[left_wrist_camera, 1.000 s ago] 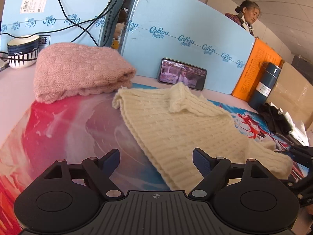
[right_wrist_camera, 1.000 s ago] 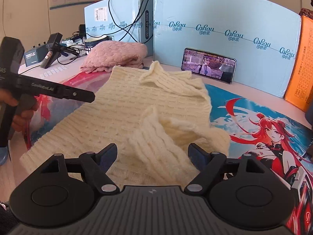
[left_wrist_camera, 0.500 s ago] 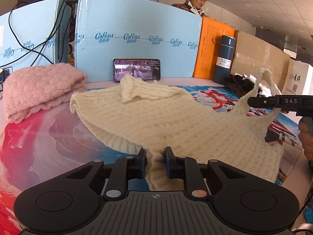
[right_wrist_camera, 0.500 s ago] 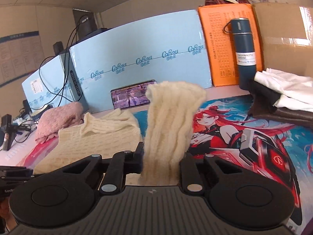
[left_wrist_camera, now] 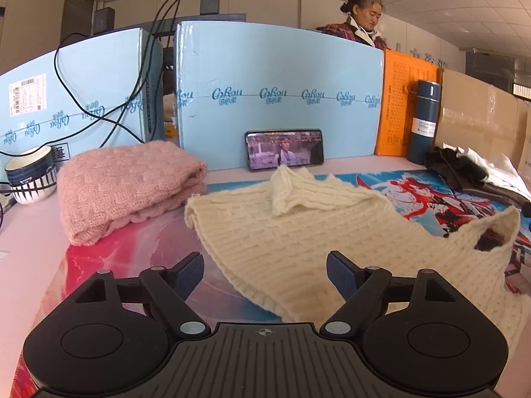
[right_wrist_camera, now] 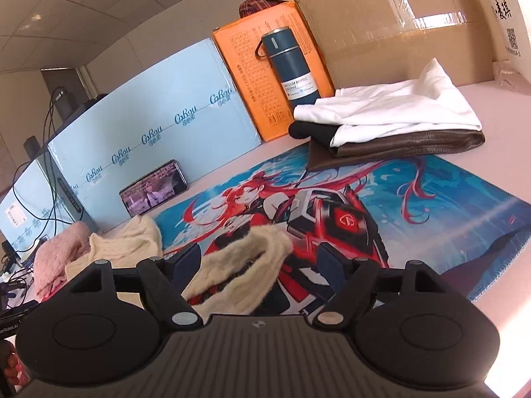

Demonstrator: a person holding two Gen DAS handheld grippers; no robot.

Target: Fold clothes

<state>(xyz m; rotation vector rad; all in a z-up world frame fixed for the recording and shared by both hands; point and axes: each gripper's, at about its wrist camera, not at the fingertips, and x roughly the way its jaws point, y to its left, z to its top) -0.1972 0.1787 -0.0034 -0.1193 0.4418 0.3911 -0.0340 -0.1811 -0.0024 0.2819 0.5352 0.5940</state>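
Observation:
A cream knit sweater (left_wrist_camera: pixel 298 242) lies spread on the printed anime desk mat (left_wrist_camera: pixel 132 258), its collar toward the phone. My left gripper (left_wrist_camera: pixel 265 272) is open and empty just above the sweater's near hem. My right gripper (right_wrist_camera: pixel 259 262) is open; the sweater's open cuff or hem (right_wrist_camera: pixel 245 265) lies between and just beyond its fingers, not held. The mat also shows in the right wrist view (right_wrist_camera: pixel 431 219).
A folded pink knit (left_wrist_camera: pixel 129 185) sits left of the sweater. A phone (left_wrist_camera: pixel 284 153) leans on blue foam boards (left_wrist_camera: pixel 278 93). A striped mug (left_wrist_camera: pixel 30 174) stands far left. A blue vacuum bottle (right_wrist_camera: pixel 292 66) and folded white and brown clothes (right_wrist_camera: pixel 391 126) lie at right.
Both grippers were shut on the sweater half a second ago and are now open. The lifted sleeve has dropped onto the mat. The sweater lies flatter.

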